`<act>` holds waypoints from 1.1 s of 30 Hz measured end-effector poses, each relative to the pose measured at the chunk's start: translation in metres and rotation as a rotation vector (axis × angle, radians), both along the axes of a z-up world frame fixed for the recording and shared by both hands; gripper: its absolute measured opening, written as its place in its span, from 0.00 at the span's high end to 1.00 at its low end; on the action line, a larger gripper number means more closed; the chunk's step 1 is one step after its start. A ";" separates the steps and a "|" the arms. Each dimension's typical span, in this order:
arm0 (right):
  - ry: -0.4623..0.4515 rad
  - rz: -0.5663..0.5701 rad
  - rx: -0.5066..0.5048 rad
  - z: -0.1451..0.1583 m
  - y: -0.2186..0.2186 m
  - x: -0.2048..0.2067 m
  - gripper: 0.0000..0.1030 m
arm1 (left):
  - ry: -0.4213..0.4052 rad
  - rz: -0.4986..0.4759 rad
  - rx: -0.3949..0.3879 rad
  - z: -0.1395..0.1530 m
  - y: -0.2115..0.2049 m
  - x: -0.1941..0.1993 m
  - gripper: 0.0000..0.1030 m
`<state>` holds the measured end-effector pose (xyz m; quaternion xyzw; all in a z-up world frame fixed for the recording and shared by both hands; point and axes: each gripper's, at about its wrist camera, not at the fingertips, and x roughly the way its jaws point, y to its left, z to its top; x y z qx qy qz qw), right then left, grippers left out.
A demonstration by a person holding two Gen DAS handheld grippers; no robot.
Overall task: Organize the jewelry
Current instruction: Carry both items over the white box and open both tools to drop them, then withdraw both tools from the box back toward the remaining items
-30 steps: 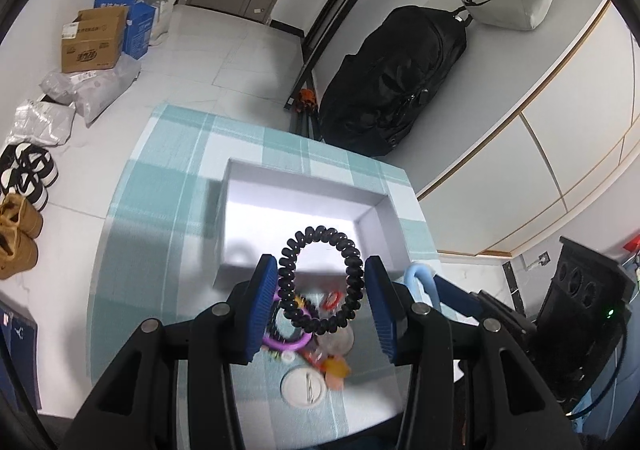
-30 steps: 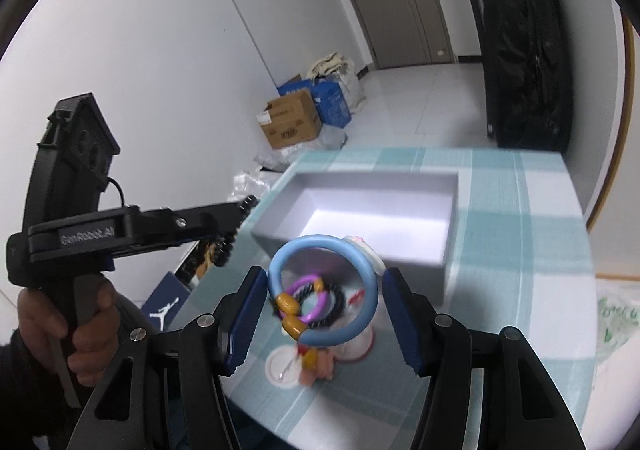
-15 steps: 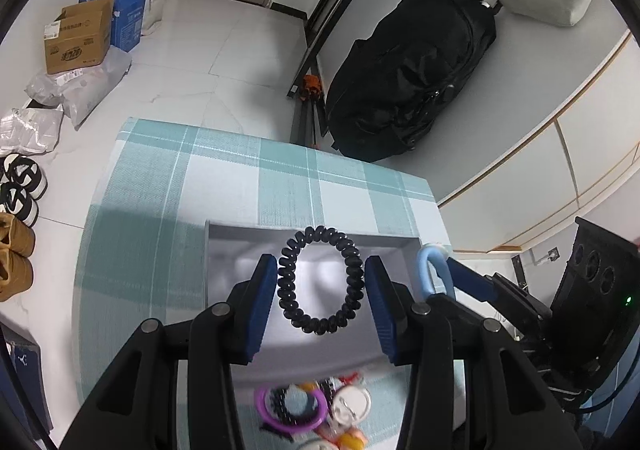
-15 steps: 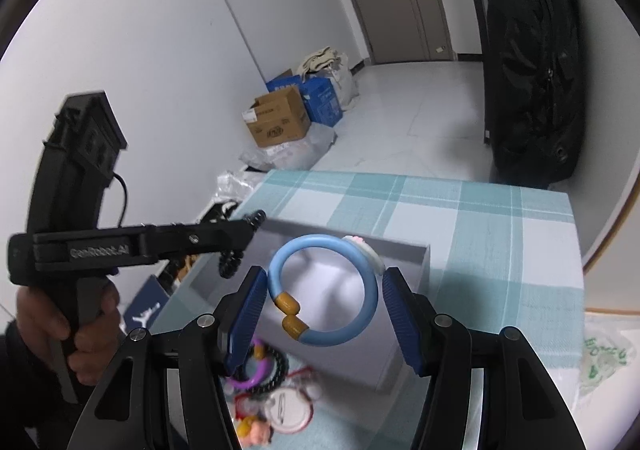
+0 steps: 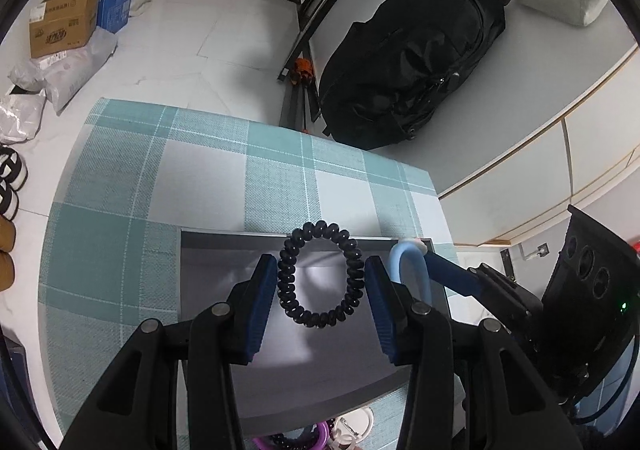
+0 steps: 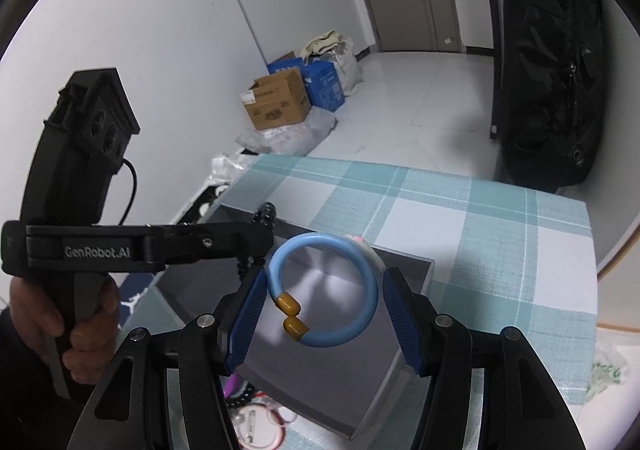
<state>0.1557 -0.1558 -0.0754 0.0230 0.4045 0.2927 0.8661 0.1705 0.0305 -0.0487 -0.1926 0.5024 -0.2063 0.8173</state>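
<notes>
Holding two pieces over the grey box (image 5: pixel 224 262) right now. Your left gripper (image 5: pixel 320 282) is clamped on the black coil bracelet (image 5: pixel 320 278), both pads pressing its sides, box floor straight below the tips. Your right gripper (image 6: pixel 324 290) has the blue bangle (image 6: pixel 326 290) between its pads; left pad touches, right pad contact I cannot tell. Remaining jewelry pile (image 6: pixel 256 414) sits behind the tips, beside the box's near wall, on the checked tablecloth (image 5: pixel 200 169).

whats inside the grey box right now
Nothing visible lies on the grey box floor. The black coil bracelet and blue bangle hang above it in the grippers, whose fingers hide parts of the floor.
</notes>
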 end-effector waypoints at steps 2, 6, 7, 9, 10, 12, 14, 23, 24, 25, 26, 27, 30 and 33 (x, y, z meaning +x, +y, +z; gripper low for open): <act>-0.001 0.003 -0.001 -0.001 0.001 0.001 0.41 | -0.001 0.001 -0.010 -0.001 0.001 0.000 0.61; -0.023 0.001 -0.012 0.000 0.002 0.002 0.34 | -0.007 0.016 -0.026 -0.001 0.003 0.002 0.53; -0.031 0.005 -0.012 0.001 0.003 0.001 0.30 | -0.008 0.028 -0.038 -0.001 0.005 0.003 0.44; -0.049 0.001 -0.014 0.005 0.002 -0.002 0.28 | -0.010 0.039 -0.085 0.000 0.009 0.003 0.29; -0.059 -0.001 -0.012 0.008 0.001 -0.004 0.28 | -0.010 0.040 -0.093 0.000 0.009 0.004 0.24; -0.088 -0.015 -0.012 0.016 -0.004 -0.010 0.23 | -0.030 0.034 -0.085 0.006 0.008 0.002 0.22; -0.124 -0.035 -0.006 0.024 -0.010 -0.018 0.18 | -0.048 0.034 -0.075 0.011 0.008 0.000 0.22; -0.143 -0.120 0.034 0.032 -0.029 -0.049 0.01 | -0.142 0.052 0.026 0.034 0.012 -0.033 0.22; -0.137 -0.121 0.041 0.032 -0.031 -0.054 0.01 | -0.174 0.058 0.068 0.039 0.009 -0.042 0.22; -0.129 -0.122 0.048 0.031 -0.031 -0.057 0.01 | -0.207 0.065 0.101 0.043 0.008 -0.050 0.22; -0.124 -0.124 0.051 0.031 -0.032 -0.059 0.00 | -0.226 0.064 0.112 0.045 0.007 -0.054 0.22; -0.122 -0.129 0.052 0.031 -0.032 -0.065 0.00 | -0.234 0.062 0.111 0.046 0.007 -0.058 0.22; -0.116 -0.128 0.063 0.030 -0.031 -0.077 0.00 | -0.217 0.074 0.120 0.045 0.009 -0.070 0.21; -0.115 -0.130 0.064 0.030 -0.029 -0.087 0.00 | -0.205 0.097 0.144 0.043 0.009 -0.081 0.21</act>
